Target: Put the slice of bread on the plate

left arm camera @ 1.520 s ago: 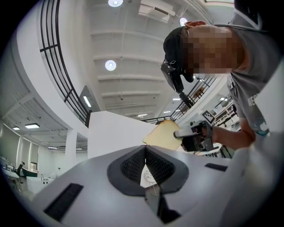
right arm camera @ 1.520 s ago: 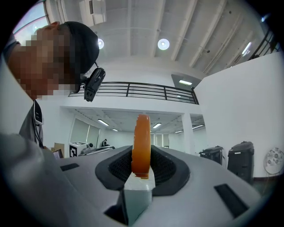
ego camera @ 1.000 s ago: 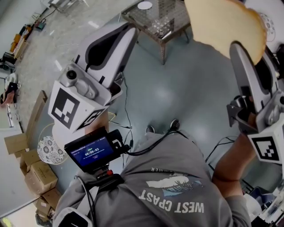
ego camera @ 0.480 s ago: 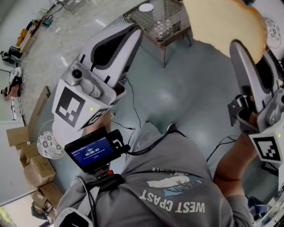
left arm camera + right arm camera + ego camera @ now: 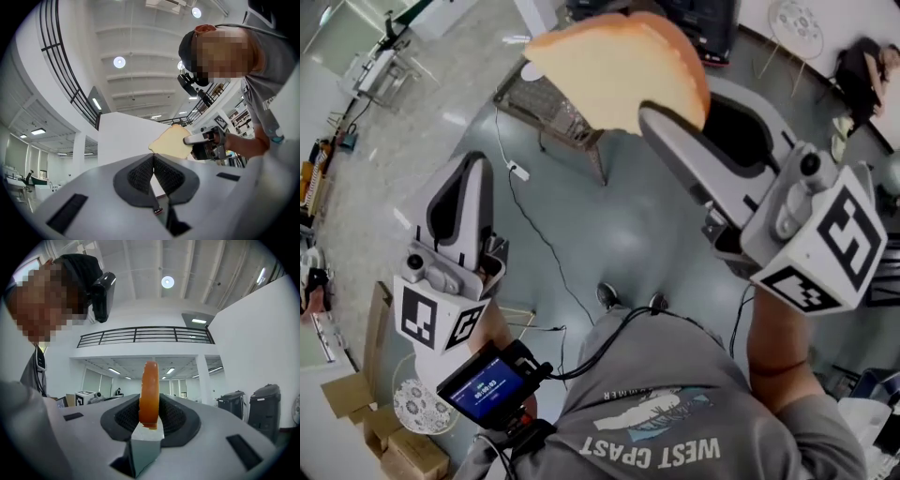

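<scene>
The slice of bread (image 5: pixel 619 66), pale with a tan crust, is raised high above the floor, and my right gripper (image 5: pixel 667 111) is shut on its lower edge. In the right gripper view the bread (image 5: pixel 150 390) stands edge-on and upright between the two black pads. My left gripper (image 5: pixel 471 169) is lower at the left, its jaws together with nothing between them. The left gripper view looks across at the bread (image 5: pixel 172 143) held in the right gripper (image 5: pixel 206 143). No plate shows clearly.
A metal mesh table (image 5: pixel 546 101) stands on the grey floor far below, with a small white round object (image 5: pixel 530 70) at its edge. Cables run across the floor. Cardboard boxes (image 5: pixel 356 412) and a patterned disc (image 5: pixel 417 408) lie at the lower left. A small screen (image 5: pixel 487 384) hangs on the person's chest.
The view has swung. The right gripper with the bread now sits near the top centre instead of the top right. The left gripper has sunk to the lower left and looks smaller.
</scene>
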